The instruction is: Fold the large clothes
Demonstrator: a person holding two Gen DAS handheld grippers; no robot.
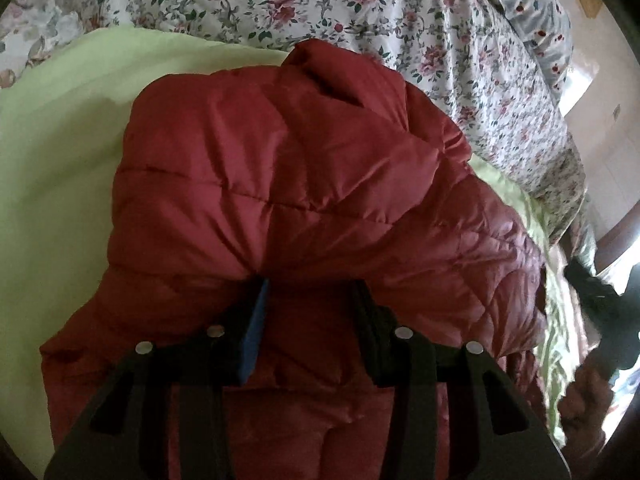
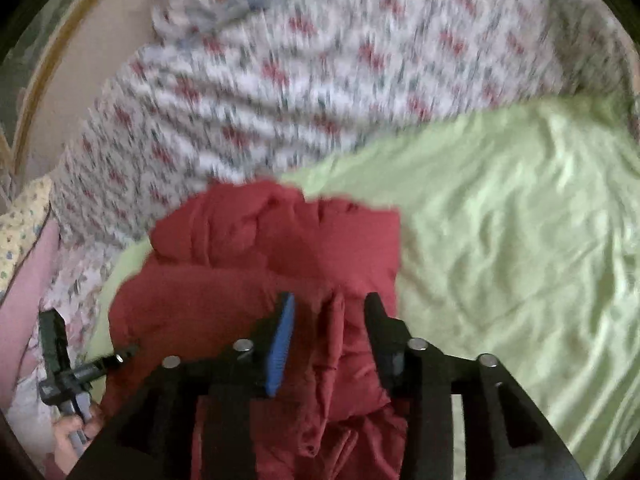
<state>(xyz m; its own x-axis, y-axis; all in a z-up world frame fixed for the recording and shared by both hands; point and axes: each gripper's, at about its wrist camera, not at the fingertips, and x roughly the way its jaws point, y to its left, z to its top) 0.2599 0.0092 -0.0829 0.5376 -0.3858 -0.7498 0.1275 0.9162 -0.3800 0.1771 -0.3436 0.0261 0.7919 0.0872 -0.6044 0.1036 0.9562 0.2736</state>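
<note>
- Pale green sheet [image 2: 500,208] is spread over a bed, floral quilt [image 1: 320,4] behind.
- Red quilted puffer jacket [image 1: 280,168] is bunched on it.
- Left gripper [image 1: 308,292] – part-open, fabric between, grip unclear.
- Right gripper [image 2: 330,304] – part-open, pads apart over a fold.

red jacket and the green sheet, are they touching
Touching. The left wrist view shows the red jacket lying directly on the green sheet, its edge pressed onto the fabric with no gap. The right wrist view, though blurred, agrees.

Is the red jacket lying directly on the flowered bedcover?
No, the red jacket lies on a light green sheet, and the flowered bedcover is behind it.
</note>
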